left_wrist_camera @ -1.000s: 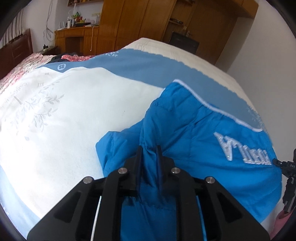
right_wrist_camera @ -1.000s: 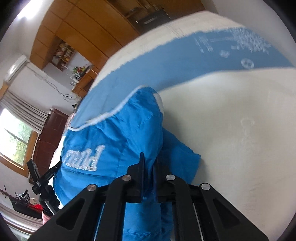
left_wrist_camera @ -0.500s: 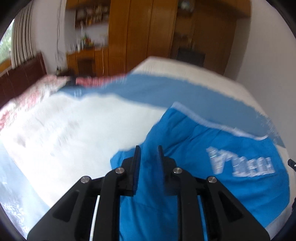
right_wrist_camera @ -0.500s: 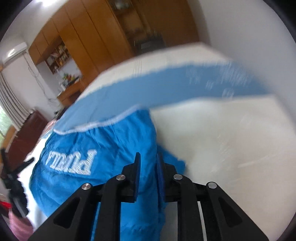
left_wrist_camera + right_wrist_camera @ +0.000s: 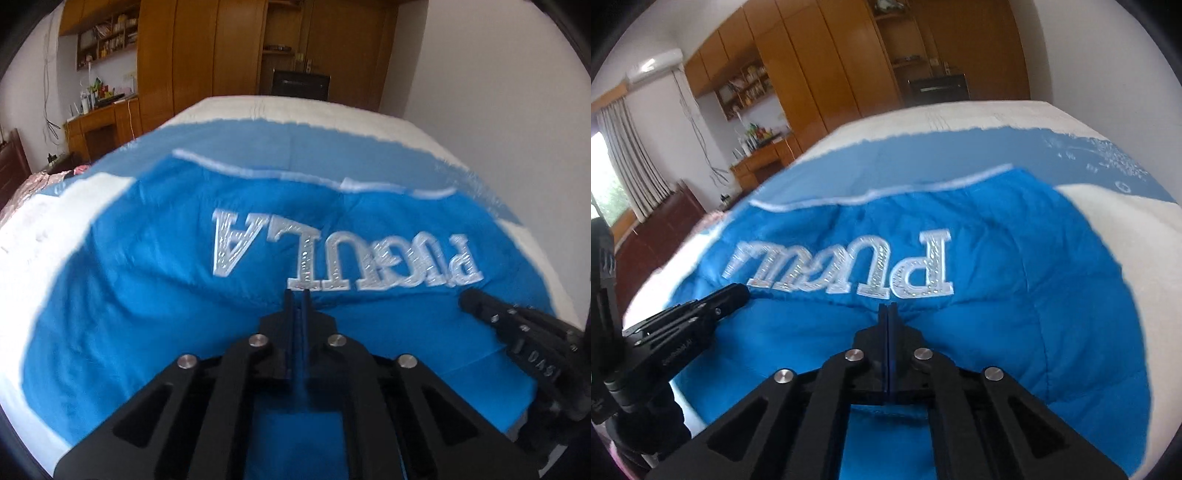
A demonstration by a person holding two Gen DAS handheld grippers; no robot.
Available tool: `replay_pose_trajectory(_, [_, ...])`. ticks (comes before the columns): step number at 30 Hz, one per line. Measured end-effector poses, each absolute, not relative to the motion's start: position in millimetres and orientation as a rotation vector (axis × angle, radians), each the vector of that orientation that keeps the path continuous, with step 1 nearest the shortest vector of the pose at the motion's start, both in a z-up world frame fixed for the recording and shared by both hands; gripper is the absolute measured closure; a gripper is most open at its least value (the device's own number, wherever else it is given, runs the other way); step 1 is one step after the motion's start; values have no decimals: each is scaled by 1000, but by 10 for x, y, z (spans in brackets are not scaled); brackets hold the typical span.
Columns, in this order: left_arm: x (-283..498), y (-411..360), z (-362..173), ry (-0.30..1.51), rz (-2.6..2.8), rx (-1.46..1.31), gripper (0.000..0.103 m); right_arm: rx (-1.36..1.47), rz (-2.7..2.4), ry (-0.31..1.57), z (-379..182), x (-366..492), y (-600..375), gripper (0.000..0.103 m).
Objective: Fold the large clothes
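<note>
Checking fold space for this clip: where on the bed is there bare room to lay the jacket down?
Free: the white quilt left of the blue jacket, and the white patch on its right. The pale blue band beyond its white-trimmed edge is bare too. Crowded: the near edge, where the left gripper and right gripper pinch fabric.

The left gripper (image 5: 298, 291) points forward and downward, its two black fingers pressed together with a thin fold of blue fabric pinched between them. The right gripper (image 5: 888, 305) sits just beside it on the right, angled the same way, its fingers likewise clamped tight on blue fabric.
</note>
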State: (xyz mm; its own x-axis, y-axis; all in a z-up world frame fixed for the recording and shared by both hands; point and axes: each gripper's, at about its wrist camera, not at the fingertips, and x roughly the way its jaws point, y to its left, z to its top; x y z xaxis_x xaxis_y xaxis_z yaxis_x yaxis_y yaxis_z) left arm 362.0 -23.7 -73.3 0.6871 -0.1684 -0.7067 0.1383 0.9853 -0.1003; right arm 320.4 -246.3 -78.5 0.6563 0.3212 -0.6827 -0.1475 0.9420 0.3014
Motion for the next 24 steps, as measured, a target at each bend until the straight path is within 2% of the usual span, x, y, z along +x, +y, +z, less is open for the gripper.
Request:
replay_pose_trajectory(8, [3647,-148,-984,856,-218,-89,103,208,291,849,-1064,3242,-2468,103])
replay_pose_trajectory(18, [3355,-197,-688,848,-212,-55,100,187,254,800,-644,2936,-2766,103])
replay_pose_trajectory(24, [3453,-5,-908,869,-210,-78,102,182,273,837,-930,3002,-2880,103])
